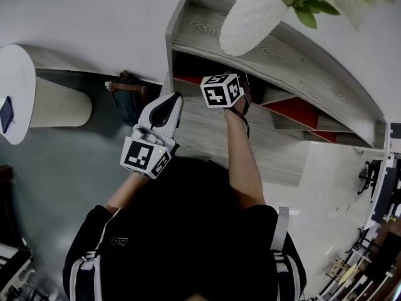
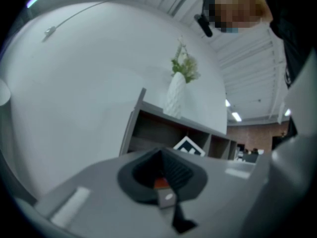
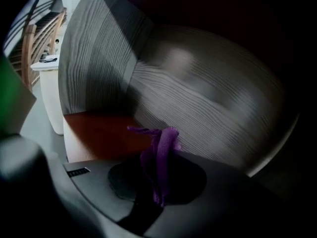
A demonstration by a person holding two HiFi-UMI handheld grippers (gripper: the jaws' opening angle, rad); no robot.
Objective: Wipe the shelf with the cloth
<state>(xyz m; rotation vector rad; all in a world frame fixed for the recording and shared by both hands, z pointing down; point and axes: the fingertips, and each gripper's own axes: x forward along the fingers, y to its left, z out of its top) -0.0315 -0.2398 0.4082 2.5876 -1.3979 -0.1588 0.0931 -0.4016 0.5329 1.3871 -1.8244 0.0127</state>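
Observation:
The grey wood-grain shelf has red back panels. My right gripper reaches into its upper left compartment, shut on a purple cloth that sticks up from the jaws, close to the compartment's grey surface. From the head view only its marker cube and the forearm show. The left gripper hangs in front of the shelf's left end, jaws together, holding nothing. In the left gripper view the left gripper looks up at the shelf from the side.
A white vase with green leaves stands on the shelf's top board, also in the left gripper view as vase. A brown bag lies on the floor by the shelf's left end. A white round table stands at far left.

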